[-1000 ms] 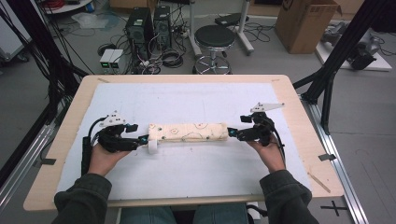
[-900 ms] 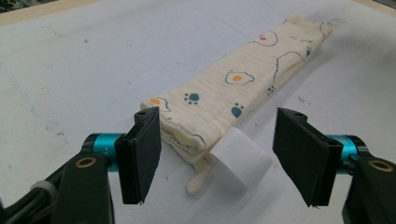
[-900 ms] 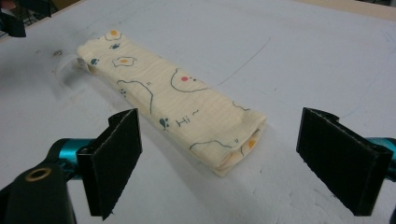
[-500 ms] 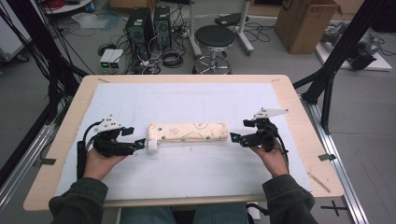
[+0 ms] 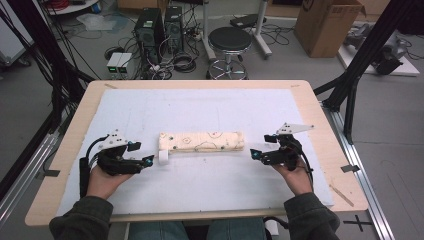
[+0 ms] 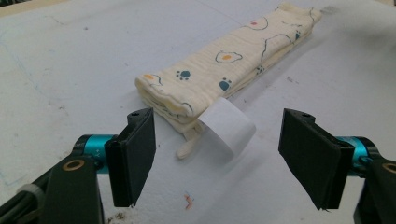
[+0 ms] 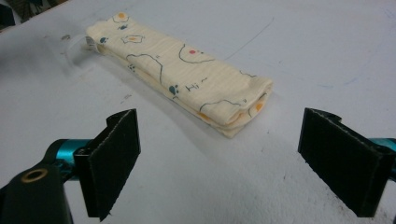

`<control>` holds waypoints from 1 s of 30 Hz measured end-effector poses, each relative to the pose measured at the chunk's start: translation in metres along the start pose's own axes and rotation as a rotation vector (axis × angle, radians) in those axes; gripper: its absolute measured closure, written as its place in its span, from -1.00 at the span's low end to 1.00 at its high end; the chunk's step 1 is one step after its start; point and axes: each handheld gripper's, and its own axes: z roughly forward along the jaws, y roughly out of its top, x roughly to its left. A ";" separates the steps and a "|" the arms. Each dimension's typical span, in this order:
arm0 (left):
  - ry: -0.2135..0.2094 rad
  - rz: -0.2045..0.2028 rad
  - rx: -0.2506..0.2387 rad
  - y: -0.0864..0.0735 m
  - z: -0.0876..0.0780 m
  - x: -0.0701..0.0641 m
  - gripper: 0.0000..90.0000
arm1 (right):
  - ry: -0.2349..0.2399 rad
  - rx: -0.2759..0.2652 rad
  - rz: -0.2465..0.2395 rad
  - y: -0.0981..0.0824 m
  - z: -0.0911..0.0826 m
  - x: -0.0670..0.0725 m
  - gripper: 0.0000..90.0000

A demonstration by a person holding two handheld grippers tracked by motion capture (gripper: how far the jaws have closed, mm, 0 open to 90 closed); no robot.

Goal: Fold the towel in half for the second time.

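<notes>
A single cream muslin cloth printed with fried eggs and paw marks, folded into one long narrow bundle (image 5: 202,141), lies near the middle of the white foam sheet (image 5: 210,107) covering the wooden bench (image 5: 320,107), its long axis running side to side between the person's two hands. The left tool (image 5: 148,160) sits just off the bundle's left end, where one white label tab (image 6: 227,126) pokes out from the folds; its jaws have just been opening and now stand wide and released, with nothing pressed between the pads, the cloth's end lying ahead of them and apart. The right tool (image 5: 255,154) rests just off the bundle's right end, its jaws likewise spread and empty, the folded edge in front of them and untouched. Each tool points inward along the bundle's length, so the cloth lies straight ahead of both, the left hand (image 5: 102,181) facing the tab end and the right hand (image 5: 295,177) facing the folded end; both look about equally near. Judging from this, the fold appears finished and let go, and any further move would mean closing in on one end along that same axis. Count on the bench: one cloth, one tab, two tools.
</notes>
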 end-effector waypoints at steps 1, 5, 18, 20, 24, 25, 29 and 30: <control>0.000 0.001 0.001 -0.001 0.000 -0.001 -0.40 | 0.001 -0.001 -0.001 -0.001 -0.001 0.000 -0.73; 0.003 0.003 0.007 -0.004 -0.002 -0.003 -0.42 | 0.005 -0.004 0.013 -0.006 -0.003 0.001 -0.74; 0.010 0.000 0.002 -0.016 -0.009 -0.008 -0.45 | -0.023 -0.010 0.004 -0.022 -0.011 0.006 -0.74; 0.012 -0.001 0.000 -0.019 -0.010 -0.009 -0.45 | -0.026 -0.016 0.004 -0.024 -0.013 0.007 -0.74; 0.016 -0.002 0.004 -0.024 -0.012 -0.011 -0.45 | -0.033 -0.022 0.007 -0.029 -0.017 0.007 -0.74; 0.020 -0.001 0.003 -0.025 -0.013 -0.011 -0.45 | -0.035 -0.024 0.006 -0.030 -0.017 0.007 -0.74; 0.020 0.000 -0.001 -0.029 -0.016 -0.013 -0.45 | -0.044 -0.025 0.010 -0.035 -0.021 0.007 -0.74; 0.020 0.002 0.000 -0.029 -0.017 -0.014 -0.45 | -0.045 -0.027 0.009 -0.037 -0.022 0.007 -0.74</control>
